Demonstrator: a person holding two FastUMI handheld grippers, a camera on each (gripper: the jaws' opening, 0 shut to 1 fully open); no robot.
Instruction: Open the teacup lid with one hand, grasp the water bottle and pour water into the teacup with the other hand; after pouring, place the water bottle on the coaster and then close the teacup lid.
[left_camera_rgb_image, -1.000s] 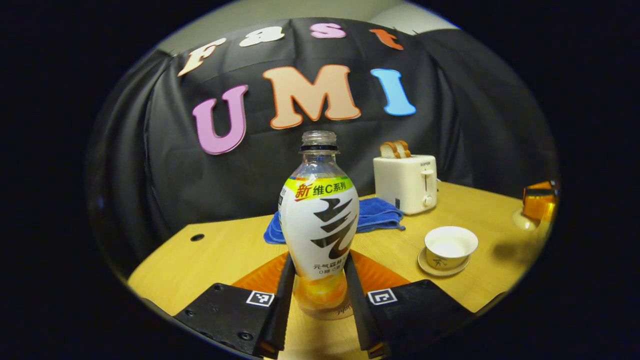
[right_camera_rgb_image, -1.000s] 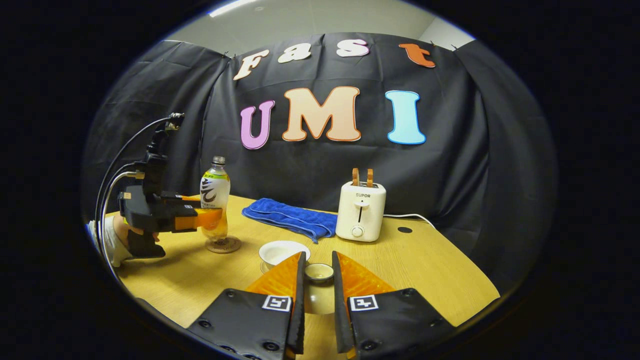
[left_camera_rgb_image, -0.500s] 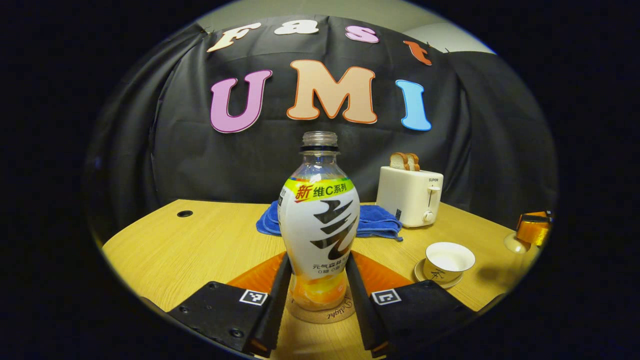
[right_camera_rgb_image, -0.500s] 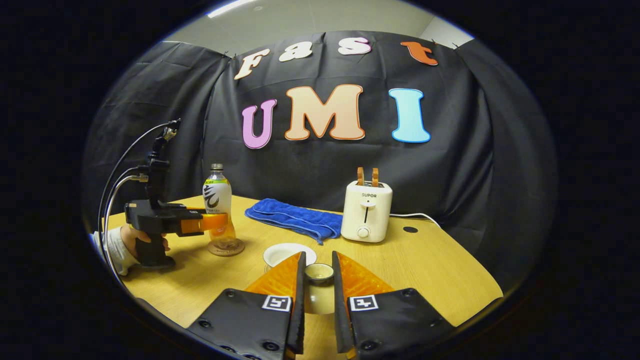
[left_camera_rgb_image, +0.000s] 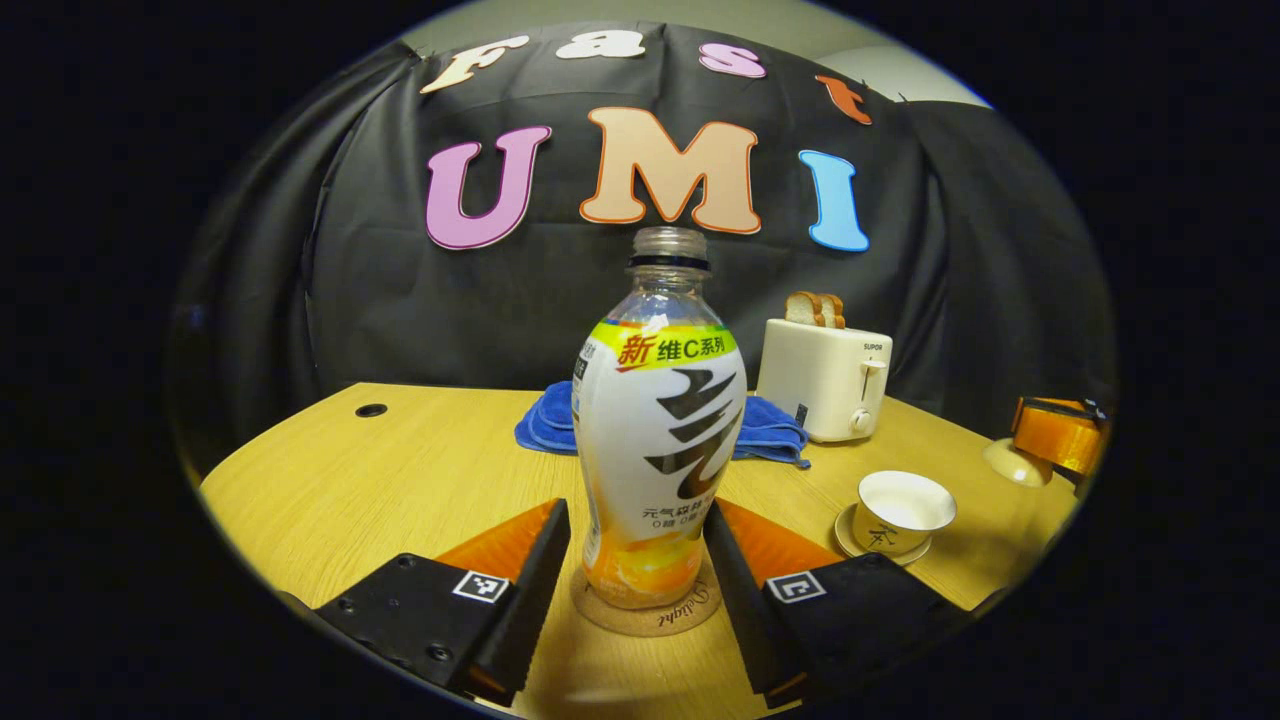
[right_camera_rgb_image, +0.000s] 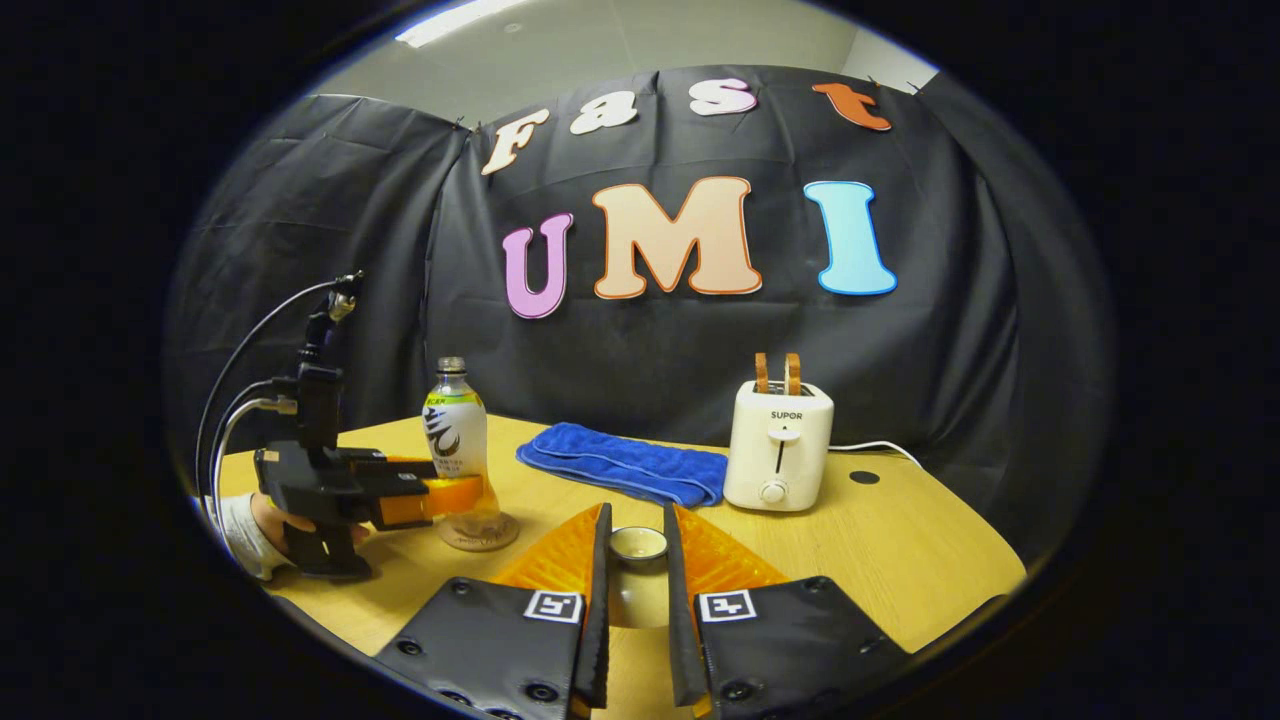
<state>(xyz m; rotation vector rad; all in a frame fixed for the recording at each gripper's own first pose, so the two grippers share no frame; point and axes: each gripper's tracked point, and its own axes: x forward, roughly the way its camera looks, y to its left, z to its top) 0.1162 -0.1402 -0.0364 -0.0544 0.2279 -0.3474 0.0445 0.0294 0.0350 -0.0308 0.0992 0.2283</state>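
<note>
The uncapped water bottle (left_camera_rgb_image: 655, 440) stands upright on the round cork coaster (left_camera_rgb_image: 648, 612). My left gripper (left_camera_rgb_image: 635, 512) is open around its lower part, with a gap on the left side. To the right, the white teacup (left_camera_rgb_image: 900, 508) sits lidless on its saucer. In the right gripper view, my right gripper (right_camera_rgb_image: 633, 515) is shut on the knob of the teacup lid (right_camera_rgb_image: 638, 545), held up off the table. That view also has the left gripper (right_camera_rgb_image: 462, 495), the bottle (right_camera_rgb_image: 455, 430) and the coaster (right_camera_rgb_image: 480, 535) at the left. The lid (left_camera_rgb_image: 1012, 462) hangs in the right gripper (left_camera_rgb_image: 1058, 440) at the far right.
A blue towel (right_camera_rgb_image: 625, 468) lies at the back of the wooden table (right_camera_rgb_image: 900, 540), with a white toaster (right_camera_rgb_image: 778, 445) holding two bread slices beside it. A person's sleeved hand (right_camera_rgb_image: 250, 520) holds the left gripper, cables rising from it.
My left gripper lowered the bottle onto the coaster and its fingers spread apart off it. The right gripper, still holding the lid, shifted so the teacup dropped out of its view.
</note>
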